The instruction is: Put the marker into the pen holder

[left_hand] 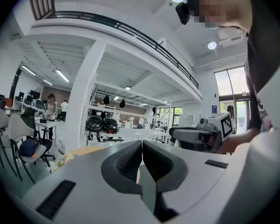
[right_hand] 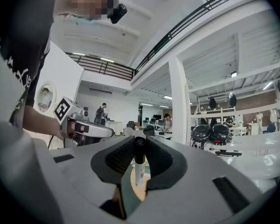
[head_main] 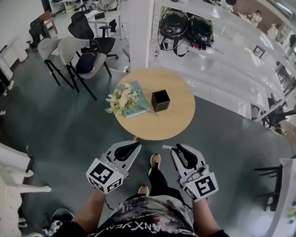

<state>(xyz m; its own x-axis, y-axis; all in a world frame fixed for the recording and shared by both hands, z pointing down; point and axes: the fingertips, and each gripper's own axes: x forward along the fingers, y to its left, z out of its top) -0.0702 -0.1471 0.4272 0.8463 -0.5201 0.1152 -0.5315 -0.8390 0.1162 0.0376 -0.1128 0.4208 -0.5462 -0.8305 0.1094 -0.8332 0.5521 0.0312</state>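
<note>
The right gripper view alone makes the grip clear: the right claw [right_hand: 140, 143] pinches the marker [right_hand: 139, 166] upright. Only the head view shows the pen holder [head_main: 160, 100], near the middle of the round table [head_main: 180, 125]. The left claw [left_hand: 142, 146] is pressed together and empty. The marker's label is too small to read.

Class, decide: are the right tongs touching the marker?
Touching. The right gripper view shows the marker clamped between both pads of the right tongs, with no gap on either side.

Nothing reads clearly: lettering on the shirt [head_main: 153, 226] and the label on the marker [right_hand: 139, 164] are illegible.
</note>
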